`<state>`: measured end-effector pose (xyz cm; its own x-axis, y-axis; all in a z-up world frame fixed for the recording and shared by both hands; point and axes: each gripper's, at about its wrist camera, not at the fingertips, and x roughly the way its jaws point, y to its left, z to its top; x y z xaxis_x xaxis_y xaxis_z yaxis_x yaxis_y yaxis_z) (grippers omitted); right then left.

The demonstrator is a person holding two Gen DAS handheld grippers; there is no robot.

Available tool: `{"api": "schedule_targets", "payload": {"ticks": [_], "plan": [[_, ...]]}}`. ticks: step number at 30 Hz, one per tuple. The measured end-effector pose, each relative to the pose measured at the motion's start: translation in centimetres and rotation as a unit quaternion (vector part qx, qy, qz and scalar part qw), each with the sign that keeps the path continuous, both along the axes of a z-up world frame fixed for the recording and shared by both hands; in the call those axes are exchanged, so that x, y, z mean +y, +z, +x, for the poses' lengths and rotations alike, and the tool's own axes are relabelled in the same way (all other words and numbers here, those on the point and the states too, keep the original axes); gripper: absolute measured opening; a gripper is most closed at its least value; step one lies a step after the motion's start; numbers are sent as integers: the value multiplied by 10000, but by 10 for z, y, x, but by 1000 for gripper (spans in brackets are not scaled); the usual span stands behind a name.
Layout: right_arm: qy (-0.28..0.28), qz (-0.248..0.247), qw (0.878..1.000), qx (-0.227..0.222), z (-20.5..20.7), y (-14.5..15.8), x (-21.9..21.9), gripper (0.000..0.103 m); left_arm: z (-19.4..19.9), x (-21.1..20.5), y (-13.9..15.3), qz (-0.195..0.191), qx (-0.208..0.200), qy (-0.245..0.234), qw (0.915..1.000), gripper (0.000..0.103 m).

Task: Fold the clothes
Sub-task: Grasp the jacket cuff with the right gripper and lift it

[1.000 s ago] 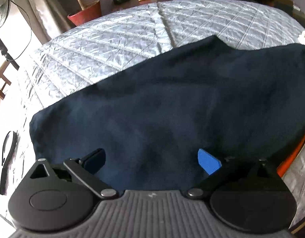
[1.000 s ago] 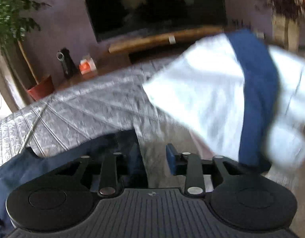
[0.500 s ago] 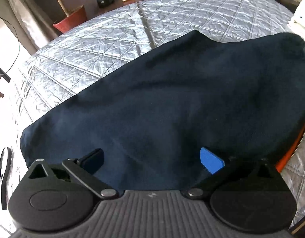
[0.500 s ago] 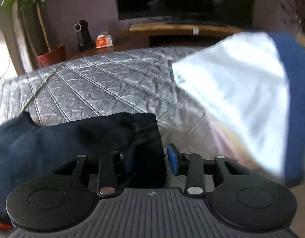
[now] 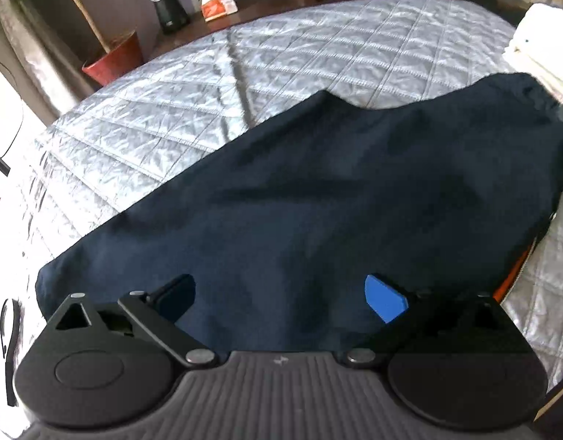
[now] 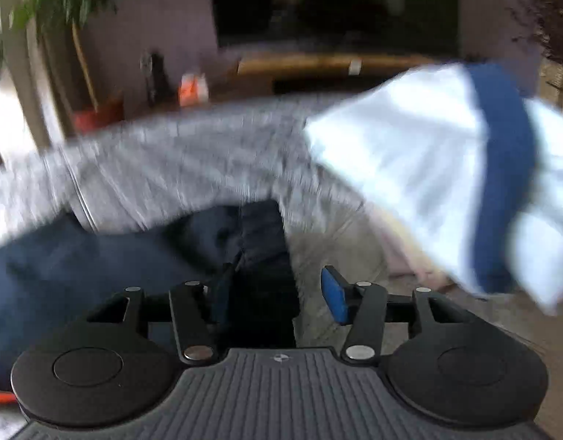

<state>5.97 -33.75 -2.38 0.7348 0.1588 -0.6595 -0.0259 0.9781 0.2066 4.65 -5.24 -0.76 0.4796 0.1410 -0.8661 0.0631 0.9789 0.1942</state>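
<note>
Your dark navy fabric garment (image 5: 318,198) lies spread across the bed's silver quilted cover (image 5: 281,58), its orange lining edge showing at the right. Your left gripper (image 5: 281,293) hangs over the near part of it, jaws wide apart, gripping nothing. Your right gripper (image 6: 278,289) is opening; the garment's ribbed cuff (image 6: 263,242) sits between the jaws, the blue right pad clear of it. A white cloth with a blue band (image 6: 428,168) lies beside it.
</note>
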Motion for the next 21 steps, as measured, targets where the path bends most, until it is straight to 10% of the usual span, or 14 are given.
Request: {"api": "schedule_targets", "payload": {"ticks": [15,21], "plan": [[-331,3078,9506,214,-6,-54,-50,82,13,-5,-25,33,245,-125,9996,99],[-199,2804,9585,481,3,-53,-38,49,12,-1,-28,-57,215,-32,9997,103]]}}
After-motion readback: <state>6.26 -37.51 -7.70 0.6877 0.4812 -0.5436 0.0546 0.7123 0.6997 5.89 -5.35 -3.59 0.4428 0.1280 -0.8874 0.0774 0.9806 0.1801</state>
